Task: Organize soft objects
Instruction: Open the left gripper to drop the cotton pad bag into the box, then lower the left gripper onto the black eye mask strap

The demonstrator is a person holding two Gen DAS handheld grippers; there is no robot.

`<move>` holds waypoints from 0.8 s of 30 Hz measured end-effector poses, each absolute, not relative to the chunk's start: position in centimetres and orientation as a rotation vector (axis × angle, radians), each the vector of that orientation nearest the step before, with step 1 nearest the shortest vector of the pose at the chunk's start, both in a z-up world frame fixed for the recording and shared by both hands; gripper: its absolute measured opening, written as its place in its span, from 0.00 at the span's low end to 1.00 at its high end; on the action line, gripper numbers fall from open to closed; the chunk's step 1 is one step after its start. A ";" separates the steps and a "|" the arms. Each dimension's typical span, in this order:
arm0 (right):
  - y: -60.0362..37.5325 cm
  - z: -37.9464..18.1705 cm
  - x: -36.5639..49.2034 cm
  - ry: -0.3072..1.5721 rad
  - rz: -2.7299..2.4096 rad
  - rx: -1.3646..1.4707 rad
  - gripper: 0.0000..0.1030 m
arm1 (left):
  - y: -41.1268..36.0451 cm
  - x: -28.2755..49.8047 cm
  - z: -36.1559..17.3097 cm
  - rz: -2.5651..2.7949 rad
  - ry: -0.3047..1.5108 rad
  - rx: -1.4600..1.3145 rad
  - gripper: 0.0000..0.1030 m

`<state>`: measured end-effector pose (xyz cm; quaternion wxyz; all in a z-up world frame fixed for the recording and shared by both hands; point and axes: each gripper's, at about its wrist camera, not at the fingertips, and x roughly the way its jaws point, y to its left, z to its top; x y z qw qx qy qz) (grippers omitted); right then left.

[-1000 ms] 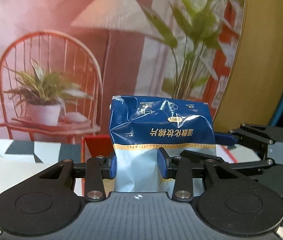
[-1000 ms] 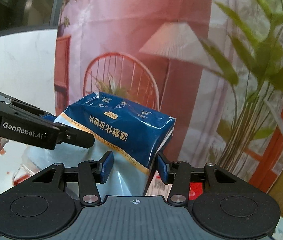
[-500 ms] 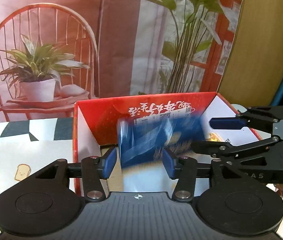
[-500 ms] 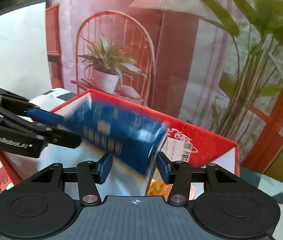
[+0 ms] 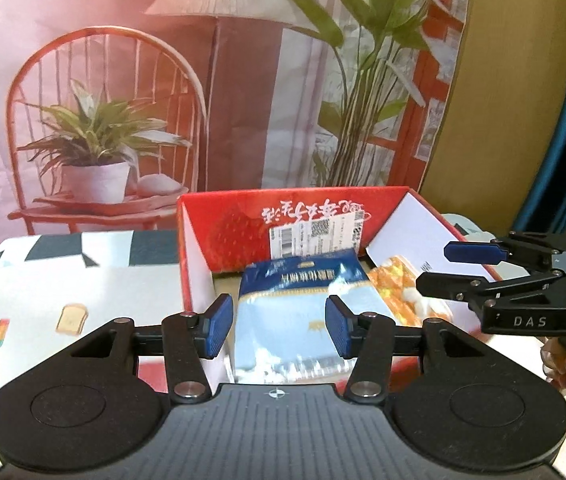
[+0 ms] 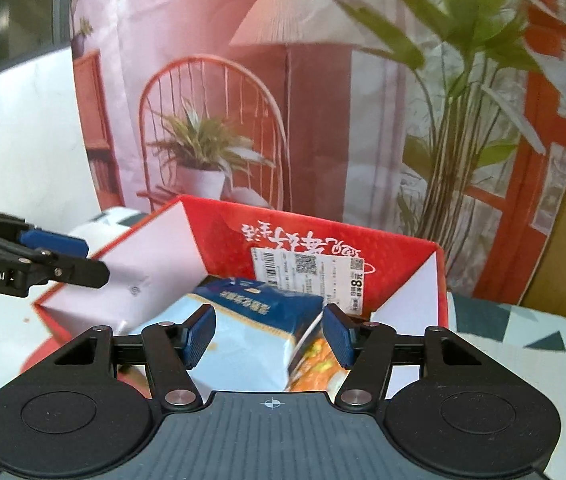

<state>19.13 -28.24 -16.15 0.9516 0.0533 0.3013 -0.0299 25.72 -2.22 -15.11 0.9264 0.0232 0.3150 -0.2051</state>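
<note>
You are looking at a blue and pale cotton-pad pack (image 5: pixel 297 304) that is lying inside the red box (image 5: pixel 243 220), tilted against an orange-patterned packet (image 5: pixel 393 292) at its right. Your left gripper (image 5: pixel 277 330) is hovering at the near end of the pack with its blue pads (image 5: pixel 216 330) spread and a gap showing on either side, so it is pinching nothing. Your right gripper (image 6: pixel 269 338) is likewise standing spread around the pack's corner, not touching it as far as the views are showing. The pack is looking light and squashy, with a glossy film skin that is probably going to slide under smooth pads and dent rather than resist. If you are taking it up again, you are better off squeezing across the full padded middle than at the crinkled seam end, and gently, since the film is creasing easily. The box walls are likely thin card and giving little support.
</note>
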 end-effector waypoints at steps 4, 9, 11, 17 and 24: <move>-27.2 -15.6 16.4 0.573 -0.061 0.130 0.54 | -0.9 22.7 -15.3 -0.416 0.656 0.023 0.52; -25.8 -15.0 13.5 0.518 -0.063 0.169 0.56 | 0.3 19.9 -16.3 -0.390 0.666 0.002 0.52; -25.1 -15.1 12.3 0.501 -0.069 0.173 0.57 | 0.7 18.9 -16.8 -0.376 0.673 -0.008 0.52; -23.2 -16.5 9.4 0.495 -0.069 0.185 0.59 | 1.4 16.9 -18.4 -0.365 0.705 -0.035 0.52; -22.9 -20.4 7.9 0.565 -0.116 0.274 0.60 | 1.5 16.7 -20.6 -0.350 0.755 -0.051 0.52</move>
